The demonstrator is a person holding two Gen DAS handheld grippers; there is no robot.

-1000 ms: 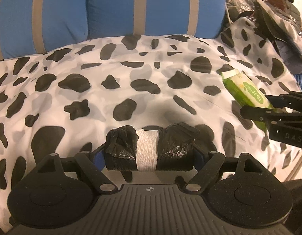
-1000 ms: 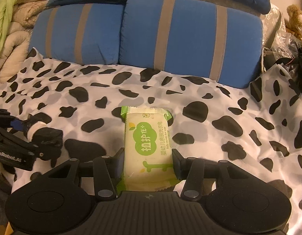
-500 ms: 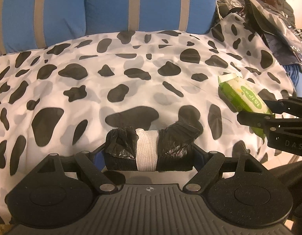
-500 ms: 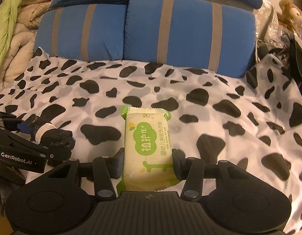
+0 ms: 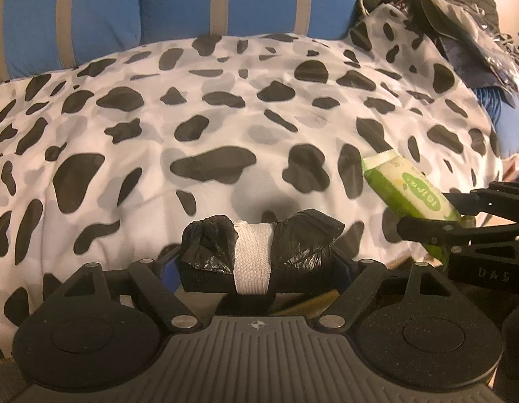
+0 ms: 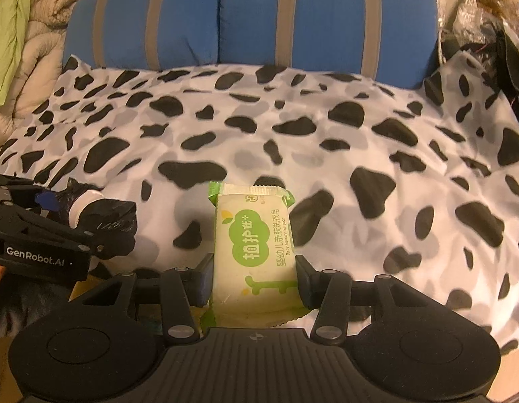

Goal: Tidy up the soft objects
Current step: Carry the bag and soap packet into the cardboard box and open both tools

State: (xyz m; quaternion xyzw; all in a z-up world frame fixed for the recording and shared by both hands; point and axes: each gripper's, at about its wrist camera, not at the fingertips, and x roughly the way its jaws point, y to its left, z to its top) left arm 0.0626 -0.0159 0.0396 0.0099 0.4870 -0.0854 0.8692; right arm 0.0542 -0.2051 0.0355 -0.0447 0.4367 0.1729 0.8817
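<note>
The left tongs (image 5: 259, 262) were clamped on a black bag roll (image 5: 259, 252) bound by a white band (image 5: 252, 258), the roll lying crosswise between the pads. The right tongs (image 6: 254, 278) were closed on a green-and-cream soap pack (image 6: 254, 252), which was gripped at its sides and pointed toward twelve o'clock.

Compared with a second earlier, both grips were unchanged, but the view had shifted: the spotted blanket (image 5: 226, 117) was seen to fill more of each picture, and the blue striped pillows (image 6: 326, 16) had been pushed up toward twelve o'clock. In the left view the soap pack (image 5: 407, 188) had slid from about two o'clock down to three o'clock. It was judged that both items were being carried together across the bed, neither had yet been set down, and the sorting step was therefore not finished.

On the pack, large Chinese characters in a green cloud shape and the small English line "Baby laundry bar soap" could be read. "GenRobot.AI" was printed on the left tongs (image 6: 101, 231) at nine o'clock in the right view, and "DAS" was embossed on the right tongs (image 5: 424, 221) at three o'clock in the left view.
</note>
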